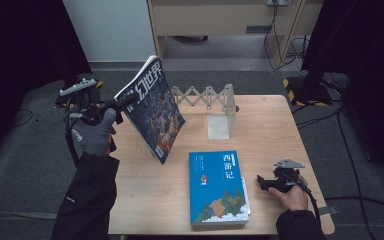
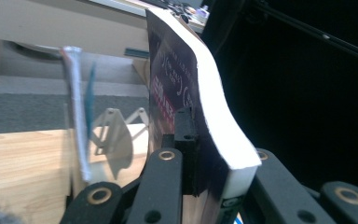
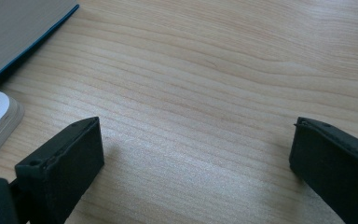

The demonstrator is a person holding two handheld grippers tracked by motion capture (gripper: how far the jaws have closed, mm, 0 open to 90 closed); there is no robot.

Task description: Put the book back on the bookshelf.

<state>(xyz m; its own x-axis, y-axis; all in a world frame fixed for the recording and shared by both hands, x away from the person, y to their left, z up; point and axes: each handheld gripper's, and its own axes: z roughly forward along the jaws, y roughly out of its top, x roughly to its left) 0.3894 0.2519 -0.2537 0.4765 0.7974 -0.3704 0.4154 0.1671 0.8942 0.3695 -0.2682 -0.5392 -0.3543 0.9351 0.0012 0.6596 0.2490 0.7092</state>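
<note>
I am gripping the dark magazine (image 1: 152,107) by its edge in my left fingers (image 1: 125,101), holding it tilted above the table's (image 1: 145,195) left side. My right fingers (image 1: 262,182) are resting wide apart on the table beside the blue book (image 1: 219,187).

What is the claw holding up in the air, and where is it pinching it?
The left claw holds the dark book, pinched at its upper left edge. The right claw holds nothing.
</note>
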